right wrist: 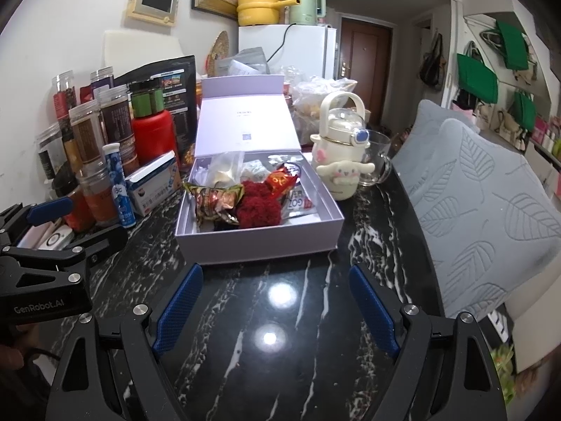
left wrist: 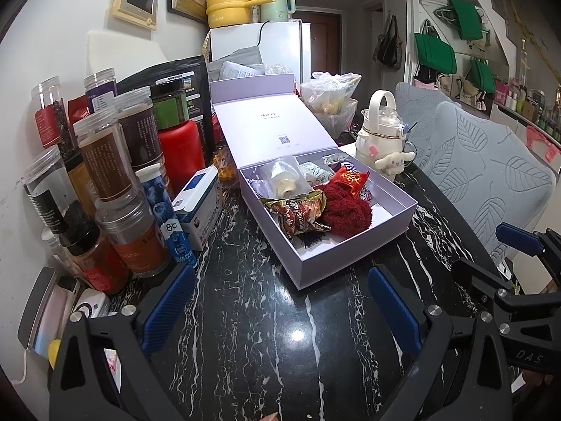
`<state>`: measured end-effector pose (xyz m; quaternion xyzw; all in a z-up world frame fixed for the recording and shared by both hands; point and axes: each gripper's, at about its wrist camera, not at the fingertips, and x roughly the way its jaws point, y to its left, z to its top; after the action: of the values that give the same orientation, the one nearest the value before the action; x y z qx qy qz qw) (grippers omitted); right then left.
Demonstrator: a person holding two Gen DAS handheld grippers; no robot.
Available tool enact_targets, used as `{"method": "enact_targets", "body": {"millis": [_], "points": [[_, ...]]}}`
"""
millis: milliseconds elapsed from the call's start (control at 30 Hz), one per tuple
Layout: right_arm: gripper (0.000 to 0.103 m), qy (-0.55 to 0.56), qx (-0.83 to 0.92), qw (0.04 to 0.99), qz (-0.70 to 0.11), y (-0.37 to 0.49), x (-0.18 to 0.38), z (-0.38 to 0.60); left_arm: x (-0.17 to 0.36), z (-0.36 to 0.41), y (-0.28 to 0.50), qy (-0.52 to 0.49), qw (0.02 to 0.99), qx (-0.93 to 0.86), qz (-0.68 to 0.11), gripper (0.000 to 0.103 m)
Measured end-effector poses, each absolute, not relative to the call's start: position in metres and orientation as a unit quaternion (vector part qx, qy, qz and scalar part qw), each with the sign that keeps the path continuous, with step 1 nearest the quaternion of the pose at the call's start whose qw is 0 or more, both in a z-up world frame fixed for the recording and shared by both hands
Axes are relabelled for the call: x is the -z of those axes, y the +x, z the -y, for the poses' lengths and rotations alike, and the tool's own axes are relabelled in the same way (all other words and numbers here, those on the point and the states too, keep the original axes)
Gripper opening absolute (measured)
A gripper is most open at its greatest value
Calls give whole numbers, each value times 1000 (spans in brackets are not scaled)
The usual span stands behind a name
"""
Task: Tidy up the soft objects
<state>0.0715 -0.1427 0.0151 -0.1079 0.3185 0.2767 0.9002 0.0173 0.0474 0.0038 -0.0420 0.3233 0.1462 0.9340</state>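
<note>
Nearest, both grippers hover side by side over the black marble table, tilted downward toward it. Left gripper has its blue-padded fingers spread wide, nothing between them; right gripper likewise stands released and empty. Just beyond them sits the lavender box, lid raised, holding the red fuzzy bundle beside a crinkled snack packet. Farther left, jars crowd the wall.
</note>
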Motion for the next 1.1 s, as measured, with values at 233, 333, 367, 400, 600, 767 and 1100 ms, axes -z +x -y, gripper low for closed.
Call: {"method": "enact_targets", "body": {"millis": [233,333,367,400,600,767,1100], "points": [[86,-108,-275,900,-321,73,-15,143,-3,-47,20,-40,933,-144,-326,101],[86,-108,-274,900,-322,73,-14,144,-3,-46,20,-38,933,-145,-327,101],[86,-107,-274,900,-322,74,-14,144,-3,-46,20,-38,933,-145,-327,101],[86,-107,-274,900,-322,74,-14,144,-3,-46,21,-38,933,-145,-327,101],[86,-108,-274,899,-323,75,-12,144,-1,-46,21,-38,932,-146,-330,101],[86,-107,-272,900,-322,75,-12,144,-1,-46,21,-39,932,-146,-330,101],[86,-109,-272,900,-324,76,-10,144,0,-44,22,-35,932,-143,-331,101]]}}
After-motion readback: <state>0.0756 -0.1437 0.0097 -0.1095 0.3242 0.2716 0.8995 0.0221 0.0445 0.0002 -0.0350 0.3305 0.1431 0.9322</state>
